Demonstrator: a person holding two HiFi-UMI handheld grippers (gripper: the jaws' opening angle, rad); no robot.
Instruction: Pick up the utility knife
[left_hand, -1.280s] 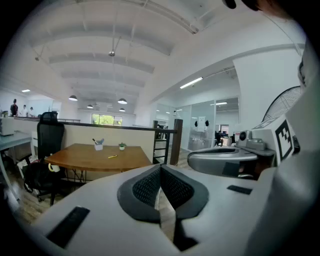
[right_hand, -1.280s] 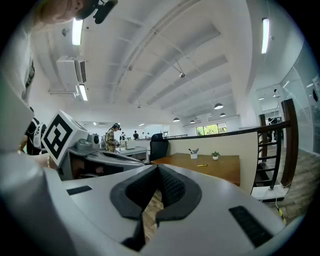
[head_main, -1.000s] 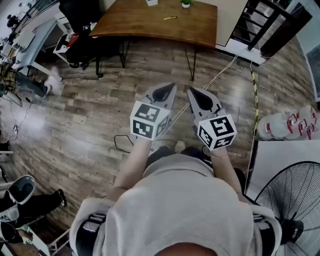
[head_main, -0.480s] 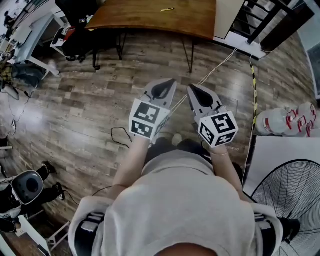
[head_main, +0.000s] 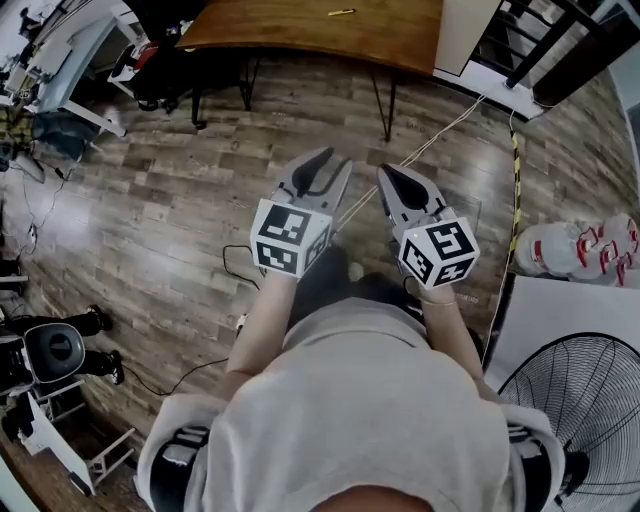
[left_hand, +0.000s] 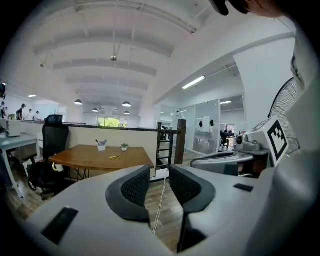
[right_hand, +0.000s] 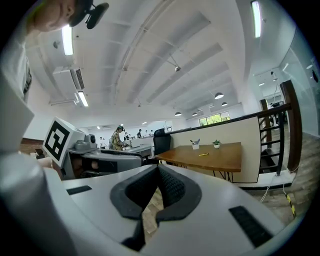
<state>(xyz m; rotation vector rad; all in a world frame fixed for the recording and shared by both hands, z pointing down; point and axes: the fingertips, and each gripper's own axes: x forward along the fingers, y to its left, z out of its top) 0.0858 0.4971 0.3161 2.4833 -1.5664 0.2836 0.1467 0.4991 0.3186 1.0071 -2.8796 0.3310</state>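
Observation:
The utility knife (head_main: 341, 12) is a small yellow thing lying on a brown wooden table (head_main: 300, 32) far ahead of me across the room. It also shows in the left gripper view as the knife (left_hand: 114, 156) and in the right gripper view as the knife (right_hand: 203, 154). My left gripper (head_main: 322, 166) is held out at waist height, its jaws opening with nothing between them (left_hand: 159, 172). Beside it, my right gripper (head_main: 386, 176) is shut and empty, its pads meeting at the tips (right_hand: 156, 169). Both point toward the table, well short of it.
A white cup (left_hand: 101, 146) and a small plant (left_hand: 124, 147) stand on the table. A black office chair (head_main: 160, 75) is at its left, a stair rail (head_main: 545, 45) at its right. A cable (head_main: 440, 140) crosses the wooden floor. A fan (head_main: 585, 410) and water bottles (head_main: 585, 250) are at my right.
The left gripper's jaws have parted from shut. The right gripper stays shut. The table has slid toward the top edge of the head view.

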